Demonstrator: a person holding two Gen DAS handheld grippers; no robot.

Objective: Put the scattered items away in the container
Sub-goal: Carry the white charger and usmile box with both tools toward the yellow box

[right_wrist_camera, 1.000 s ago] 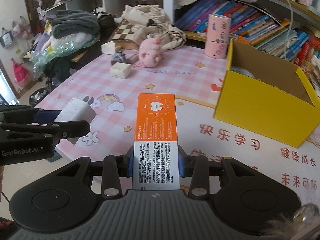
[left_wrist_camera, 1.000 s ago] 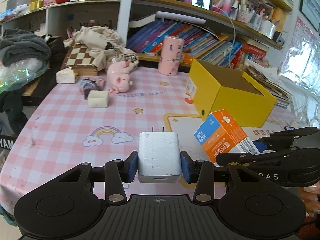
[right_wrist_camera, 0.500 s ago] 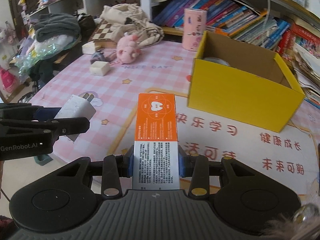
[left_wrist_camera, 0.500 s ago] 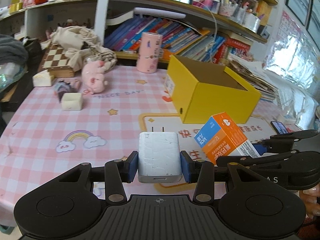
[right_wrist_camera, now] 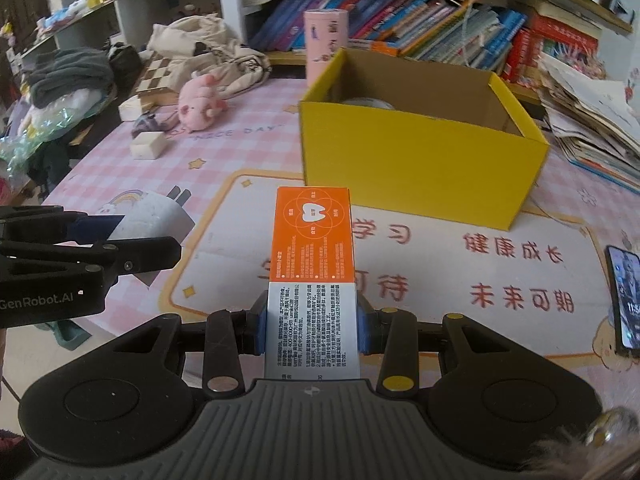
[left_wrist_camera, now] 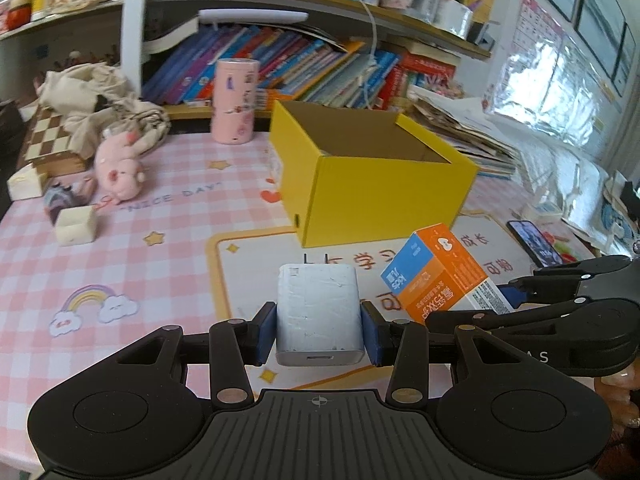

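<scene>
Two items are in transit, one per gripper. Item one: white charger (left_wrist_camera: 320, 316), prongs forward, clamped between the blue pads of the left gripper (left_wrist_camera: 319, 330), low centre of the left wrist view. Item two: orange toothpaste carton (right_wrist_camera: 312, 268), lengthwise and pointing ahead, clamped near its white end by the right gripper (right_wrist_camera: 311, 320), centre of the right wrist view. Both are carried above the table (left_wrist_camera: 168, 208), short of the container.

Container: one yellow box (right_wrist_camera: 416, 172), open-topped, upper centre of both views, standing on the pink checked cloth at the far edge of one white lettered mat (right_wrist_camera: 440, 264). One pale round object (right_wrist_camera: 366, 103) already lies inside, against the far left wall; its identity cannot be told.

Handling note, as judgement: each load should clear the near wall before the jaws let go, then be lowered inside, not dropped. The carton is long, so tipping its orange end down into the open right part of the box would keep it off the rim. The grippers ride side by side; releasing one at a time avoids a clash.

Remaining on the table, left of frame: one pink plush toy (left_wrist_camera: 120, 168), two small cream boxes (left_wrist_camera: 76, 224) (left_wrist_camera: 26, 182), one dark purple trinket (left_wrist_camera: 60, 198). Also present: one pink canister (left_wrist_camera: 234, 100), one chessboard case (left_wrist_camera: 48, 144), one phone (right_wrist_camera: 626, 300) at right edge.
</scene>
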